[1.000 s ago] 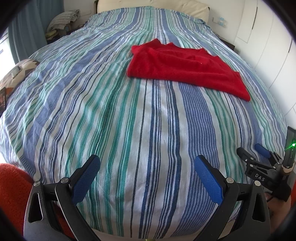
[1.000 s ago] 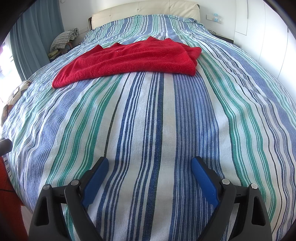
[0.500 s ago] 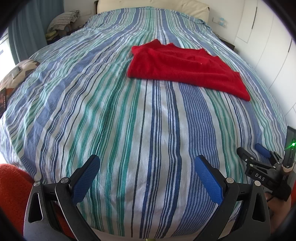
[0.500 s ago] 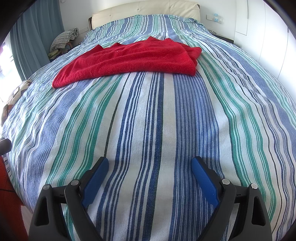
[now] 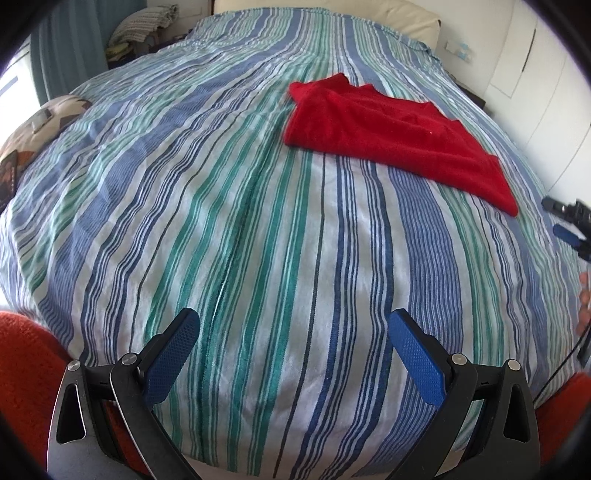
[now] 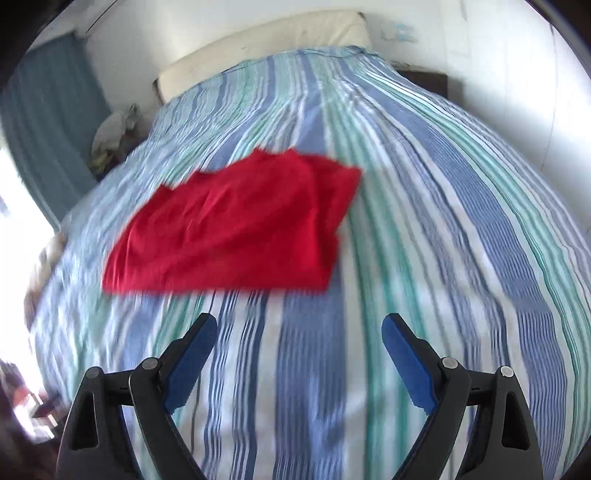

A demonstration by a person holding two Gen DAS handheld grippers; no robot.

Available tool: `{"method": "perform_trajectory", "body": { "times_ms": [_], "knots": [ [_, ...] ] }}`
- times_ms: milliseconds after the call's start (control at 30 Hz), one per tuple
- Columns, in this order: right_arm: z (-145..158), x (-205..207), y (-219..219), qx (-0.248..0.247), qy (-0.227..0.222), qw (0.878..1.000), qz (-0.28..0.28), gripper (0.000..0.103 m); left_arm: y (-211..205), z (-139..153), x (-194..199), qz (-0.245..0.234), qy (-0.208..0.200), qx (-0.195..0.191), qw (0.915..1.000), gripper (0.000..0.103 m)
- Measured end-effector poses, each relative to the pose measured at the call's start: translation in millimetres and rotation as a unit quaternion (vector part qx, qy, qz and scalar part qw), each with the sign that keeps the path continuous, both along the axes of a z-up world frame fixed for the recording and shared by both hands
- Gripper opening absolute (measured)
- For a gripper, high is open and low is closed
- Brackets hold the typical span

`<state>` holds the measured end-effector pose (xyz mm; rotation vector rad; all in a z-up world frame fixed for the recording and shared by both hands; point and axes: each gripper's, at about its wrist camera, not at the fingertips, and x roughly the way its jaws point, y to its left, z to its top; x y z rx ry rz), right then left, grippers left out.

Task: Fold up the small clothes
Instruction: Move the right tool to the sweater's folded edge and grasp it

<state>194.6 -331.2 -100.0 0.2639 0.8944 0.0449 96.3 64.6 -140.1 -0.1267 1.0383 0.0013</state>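
Observation:
A red garment (image 5: 391, 125) lies flat on the striped bedspread (image 5: 258, 221), up and to the right in the left wrist view. In the right wrist view the same red garment (image 6: 236, 225) lies just beyond the fingertips, blurred by motion. My left gripper (image 5: 293, 325) hangs open over the near part of the bed with nothing between its blue pads. My right gripper (image 6: 299, 330) is open too, empty, a short way before the garment's near edge. It also shows at the right rim of the left wrist view, as the right gripper (image 5: 570, 221).
A cream headboard (image 6: 266, 40) stands at the far end. A blue curtain (image 6: 48, 110) and a pile of cloth (image 5: 142, 24) sit at the left. White cupboard doors (image 5: 535, 55) line the right side. An orange-red cloth (image 5: 26, 376) lies at the bed's near left corner.
My right gripper has swung forward and up towards the red garment, which now sits lower and closer in its view. In the left wrist view it has slid up along the right rim. The left gripper barely moved.

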Motion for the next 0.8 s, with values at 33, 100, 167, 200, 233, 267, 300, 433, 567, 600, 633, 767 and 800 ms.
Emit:
{"method": "perform_trajectory", "body": {
  "times_ms": [33, 100, 167, 200, 233, 267, 300, 433, 567, 600, 633, 767, 800],
  "knots": [
    [1, 19, -15, 0.02, 0.006, 1.0, -0.012, 0.09, 0, -1, 1, 0.0, 0.002, 0.0, 1.0, 0.102],
    [0, 51, -38, 0.049, 0.009, 0.998, -0.034, 0.09, -2, -3, 2, -0.002, 0.005, 0.004, 1.0, 0.102],
    [-7, 79, -51, 0.084, 0.012, 0.995, -0.044, 0.09, -4, -6, 3, -0.006, 0.008, 0.009, 0.9999, 0.102],
    [-12, 91, -54, 0.107, 0.015, 0.993, -0.047, 0.089, -4, -8, 3, -0.007, 0.011, 0.011, 0.9999, 0.102],
    [-18, 102, -56, 0.13, 0.019, 0.99, -0.049, 0.087, -4, -10, 4, -0.008, 0.015, 0.012, 0.9998, 0.102],
    [-24, 110, -56, 0.144, 0.024, 0.988, -0.049, 0.086, -4, -13, 5, -0.008, 0.019, 0.013, 0.9997, 0.102],
    [-33, 120, -54, 0.155, 0.037, 0.986, -0.051, 0.085, -2, -15, 6, -0.007, 0.023, 0.012, 0.9996, 0.102],
    [-66, 147, -36, 0.134, 0.08, 0.987, -0.049, 0.058, 5, -22, 11, 0.005, 0.037, 0.003, 0.9993, 0.102],
    [-58, 154, -15, 0.096, 0.08, 0.992, -0.025, 0.01, 12, -23, 15, 0.017, 0.039, -0.015, 0.999, 0.102],
    [-47, 155, -8, 0.08, 0.072, 0.994, -0.021, 0.01, 13, -22, 16, 0.018, 0.039, -0.019, 0.9989, 0.102],
    [-31, 156, 4, 0.062, 0.058, 0.996, -0.007, 0.01, 14, -22, 16, 0.019, 0.039, -0.024, 0.9988, 0.102],
    [30, 169, 69, 0.047, 0.018, 0.996, 0.074, 0.01, 13, -22, 19, 0.013, 0.042, -0.043, 0.9981, 0.102],
    [43, 176, 96, 0.051, 0.013, 0.994, 0.1, 0.01, 13, -21, 20, 0.01, 0.043, -0.046, 0.998, 0.102]
  ]
}}
